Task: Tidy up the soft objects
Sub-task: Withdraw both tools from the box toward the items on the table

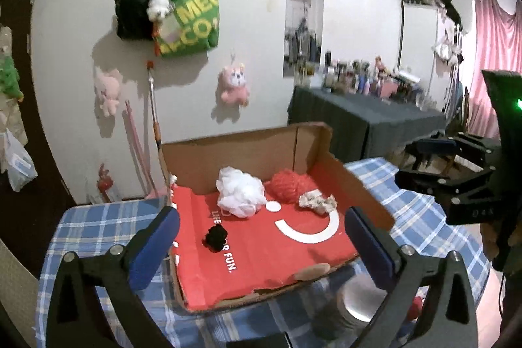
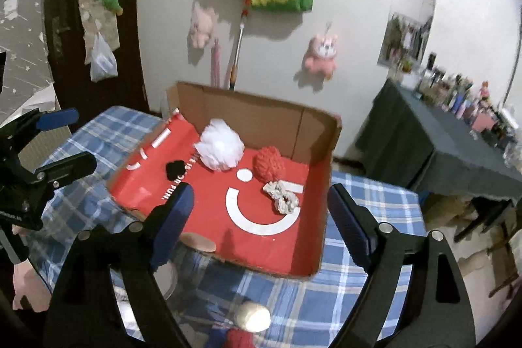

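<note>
A cardboard box (image 1: pixel 313 142) with a red inside stands on the blue plaid table; it also shows in the right wrist view (image 2: pixel 321 149). In it lie a white mesh puff (image 1: pixel 240 192) (image 2: pixel 219 149), a red yarn ball (image 1: pixel 289 187) (image 2: pixel 269 164), a pale scrunchie (image 1: pixel 318 201) (image 2: pixel 282 194) and a small black pompom (image 1: pixel 215 237) (image 2: pixel 175 170). My left gripper (image 1: pixel 262 245) is open and empty above the box's near side. My right gripper (image 2: pixel 259 217) is open and empty over the box's near edge.
A beige ball (image 2: pixel 253 317) and a red soft item (image 2: pixel 239 339) lie on the plaid cloth (image 2: pixel 293 299) near the front. A round metal tin (image 1: pixel 354 304) sits by the box. Plush toys and a green bag (image 1: pixel 189 22) hang on the wall. A dark cluttered table (image 1: pixel 365 116) stands at right.
</note>
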The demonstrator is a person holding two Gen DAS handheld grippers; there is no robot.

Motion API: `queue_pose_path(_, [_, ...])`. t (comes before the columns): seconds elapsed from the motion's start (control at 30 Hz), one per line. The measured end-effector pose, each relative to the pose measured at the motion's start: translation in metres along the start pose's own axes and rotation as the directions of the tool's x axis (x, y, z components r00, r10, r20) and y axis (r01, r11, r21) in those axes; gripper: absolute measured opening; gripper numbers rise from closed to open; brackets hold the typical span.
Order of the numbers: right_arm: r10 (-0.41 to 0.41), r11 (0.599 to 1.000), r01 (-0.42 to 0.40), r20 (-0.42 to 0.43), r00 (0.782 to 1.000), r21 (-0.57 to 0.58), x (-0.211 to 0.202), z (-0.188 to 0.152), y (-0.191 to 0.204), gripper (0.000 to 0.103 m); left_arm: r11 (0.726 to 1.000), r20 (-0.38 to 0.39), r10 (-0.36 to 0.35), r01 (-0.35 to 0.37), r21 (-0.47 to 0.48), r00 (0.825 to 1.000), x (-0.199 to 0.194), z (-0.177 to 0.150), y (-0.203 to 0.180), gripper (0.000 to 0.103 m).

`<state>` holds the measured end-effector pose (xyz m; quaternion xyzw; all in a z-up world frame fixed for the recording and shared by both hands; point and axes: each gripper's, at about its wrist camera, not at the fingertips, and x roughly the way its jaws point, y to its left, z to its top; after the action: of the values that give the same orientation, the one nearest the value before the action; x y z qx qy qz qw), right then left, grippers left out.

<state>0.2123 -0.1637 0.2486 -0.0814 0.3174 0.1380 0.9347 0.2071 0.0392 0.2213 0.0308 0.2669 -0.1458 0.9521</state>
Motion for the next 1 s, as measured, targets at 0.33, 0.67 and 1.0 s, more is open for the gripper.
queue_pose_path(0.33, [-0.063,0.998,0.066,0.186,0.981,-0.013,-0.091,-0.049,0.039,0.092,1.0,0.166,0.013,-0.012,-0.004,0.986,-0.092,-0.033,-0.031,0.103])
queue_pose_path(0.67, [-0.053,0.997,0.039,0.246,0.968,0.06,-0.126,-0.114,0.057,0.094,0.999,0.264,0.043,-0.04,-0.018,0.964,-0.142,-0.085,-0.063,0.103])
queue_pose_path(1.0, [-0.108,0.99,0.087,0.211,0.971,0.108,-0.103,-0.176,0.068,0.094,0.995,0.237,0.081,-0.065,-0.074,0.968,-0.136,-0.144,-0.074,0.103])
